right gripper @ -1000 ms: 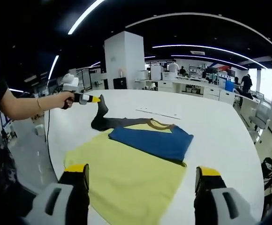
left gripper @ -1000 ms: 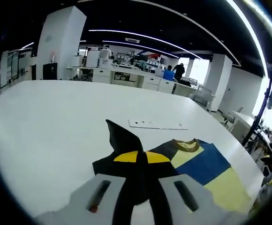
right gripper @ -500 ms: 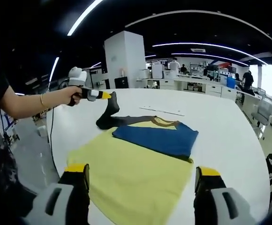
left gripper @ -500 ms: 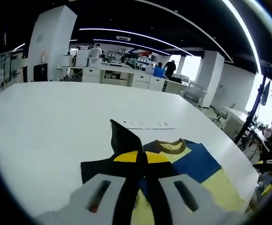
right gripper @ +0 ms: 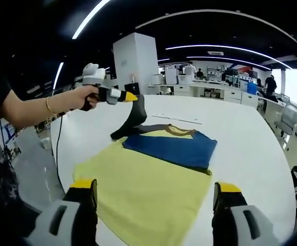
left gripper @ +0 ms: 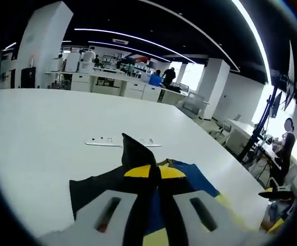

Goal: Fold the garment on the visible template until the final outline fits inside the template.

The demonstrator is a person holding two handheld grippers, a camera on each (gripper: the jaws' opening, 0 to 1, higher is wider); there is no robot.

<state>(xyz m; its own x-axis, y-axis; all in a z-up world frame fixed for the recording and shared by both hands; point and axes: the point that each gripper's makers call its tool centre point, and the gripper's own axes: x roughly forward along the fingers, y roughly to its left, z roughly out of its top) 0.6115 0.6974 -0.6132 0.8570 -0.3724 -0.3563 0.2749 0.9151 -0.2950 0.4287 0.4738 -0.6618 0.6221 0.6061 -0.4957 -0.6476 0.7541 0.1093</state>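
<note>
- The left gripper [right gripper: 130,96] is clamping the dark sleeve [right gripper: 133,119] of the shirt [right gripper: 146,192] and is carrying it up and inward; a second ago the sleeve was lying out to the side on the table [right gripper: 230,130], and now it is hanging from the jaws above the collar [right gripper: 178,134] end.
- In the left gripper view the same sleeve [left gripper: 133,154] is rising as a dark peak between the closed yellow tips of the left gripper [left gripper: 155,171], with the blue panel [left gripper: 192,177] just beyond.
- The right gripper [right gripper: 155,190] is hovering with its jaws spread wide and nothing between them, low over the near yellow part of the shirt, as it was a second ago.
- The shirt is lying flat mid-table, its blue panel [right gripper: 171,149] already folded across the yellow body.
- A white strip [left gripper: 123,142] is lying on the table beyond the shirt; I cannot tell whether it belongs to the template.
- Judgement: the sleeve fold is under way, so the outline is narrowing, but the sleeve is not yet laid down.
</note>
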